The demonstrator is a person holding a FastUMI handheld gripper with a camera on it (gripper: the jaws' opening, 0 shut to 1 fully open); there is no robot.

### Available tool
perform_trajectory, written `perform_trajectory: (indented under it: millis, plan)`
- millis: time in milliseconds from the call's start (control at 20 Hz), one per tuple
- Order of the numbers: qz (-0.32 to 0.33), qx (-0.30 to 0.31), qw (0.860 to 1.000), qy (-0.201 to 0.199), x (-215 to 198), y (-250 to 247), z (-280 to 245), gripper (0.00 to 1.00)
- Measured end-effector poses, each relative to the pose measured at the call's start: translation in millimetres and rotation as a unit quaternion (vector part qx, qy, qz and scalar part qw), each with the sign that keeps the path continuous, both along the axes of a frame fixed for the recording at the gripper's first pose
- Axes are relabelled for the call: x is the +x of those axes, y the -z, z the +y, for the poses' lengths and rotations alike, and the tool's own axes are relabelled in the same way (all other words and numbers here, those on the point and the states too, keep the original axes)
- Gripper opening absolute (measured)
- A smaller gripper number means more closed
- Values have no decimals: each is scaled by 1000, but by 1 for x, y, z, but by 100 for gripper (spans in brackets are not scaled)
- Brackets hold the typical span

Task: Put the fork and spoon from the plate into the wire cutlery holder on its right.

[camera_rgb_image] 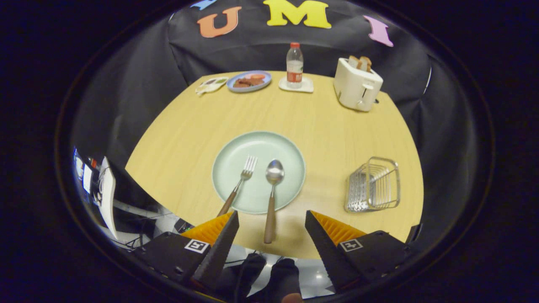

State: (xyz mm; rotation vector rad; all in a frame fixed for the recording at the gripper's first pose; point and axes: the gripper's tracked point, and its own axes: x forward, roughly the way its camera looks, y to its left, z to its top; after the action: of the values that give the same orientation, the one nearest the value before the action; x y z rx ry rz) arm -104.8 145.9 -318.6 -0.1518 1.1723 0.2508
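Tongs [271, 219] spread wide, empty, straddling the spoon [272, 189] handle overhanging the plate [290, 147] rim, likely first pick; fork [241, 179] alongside, wire cutlery holder [373, 185] untouched.

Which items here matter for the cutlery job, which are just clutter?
Job: fork and spoon on the green plate; wire cutlery holder right of it; gripper, open, fingers either side of the spoon handle.

Clutter: toaster, water bottle on a coaster, blue plate of food.
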Motion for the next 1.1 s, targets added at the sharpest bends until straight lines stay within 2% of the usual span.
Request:
perform_trajectory:
  millis: [150,350,650,850,900,1100]
  plan:
    - [52,-13,999,8,-9,27,0,95]
    - [88,-40,995,2,-11,56,-3,67]
    - [108,-46,993,22,-8,70,-4,14]
    - [107,-42,993,14,-3,56,-7,7]
    - [105,-40,994,9,-3,49,-8,1]
    - [112,-8,994,4,-4,10,-1,1]
